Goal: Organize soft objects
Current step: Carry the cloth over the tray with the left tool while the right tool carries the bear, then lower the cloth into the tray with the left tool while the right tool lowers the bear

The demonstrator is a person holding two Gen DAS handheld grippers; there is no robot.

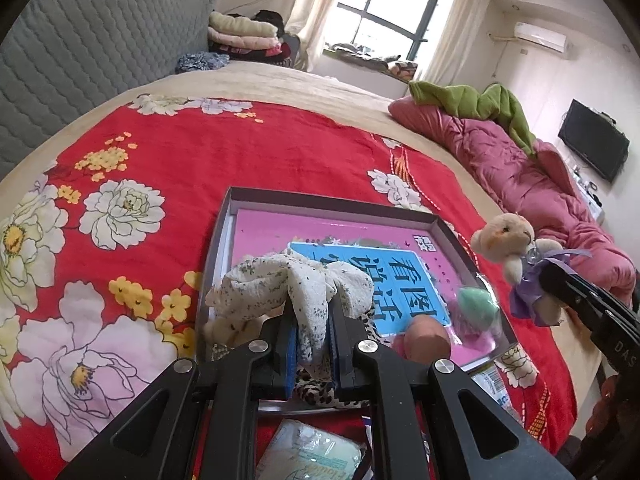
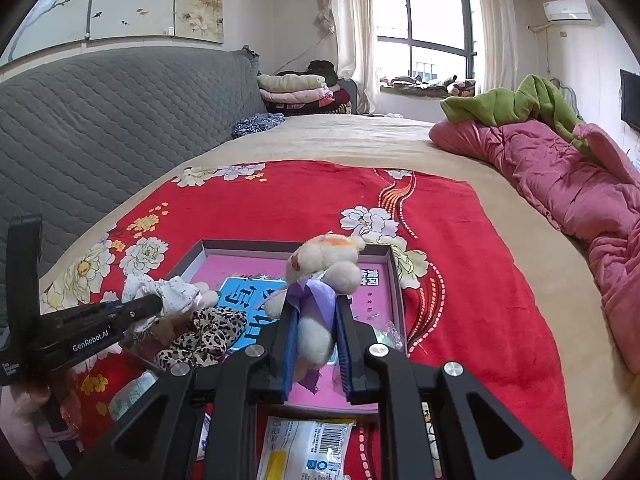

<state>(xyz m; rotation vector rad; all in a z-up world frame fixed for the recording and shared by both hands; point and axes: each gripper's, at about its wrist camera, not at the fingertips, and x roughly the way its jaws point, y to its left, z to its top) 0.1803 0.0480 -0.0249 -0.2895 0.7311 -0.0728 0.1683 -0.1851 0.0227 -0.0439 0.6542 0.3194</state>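
My left gripper [image 1: 313, 334] is shut on a white speckled cloth bow [image 1: 296, 284] and holds it over the near left corner of a shallow grey box [image 1: 448, 228] with a pink and blue book inside. A leopard-print cloth [image 1: 320, 390] lies under it. My right gripper [image 2: 318, 344] is shut on a cream teddy bear [image 2: 324, 268] in a purple dress, held above the box [image 2: 394, 276]. The bear [image 1: 506, 240] also shows at the right of the left wrist view. A brown sponge [image 1: 426, 338] and a green sponge [image 1: 478, 306] lie in the box's near right corner.
The box sits on a red floral blanket [image 1: 224, 160] on a bed. Plastic packets [image 2: 308, 446] lie just in front of the box. A pink quilt [image 2: 560, 184] with a green blanket [image 2: 508, 106] runs along the right. A grey quilted headboard [image 2: 100, 120] stands at left.
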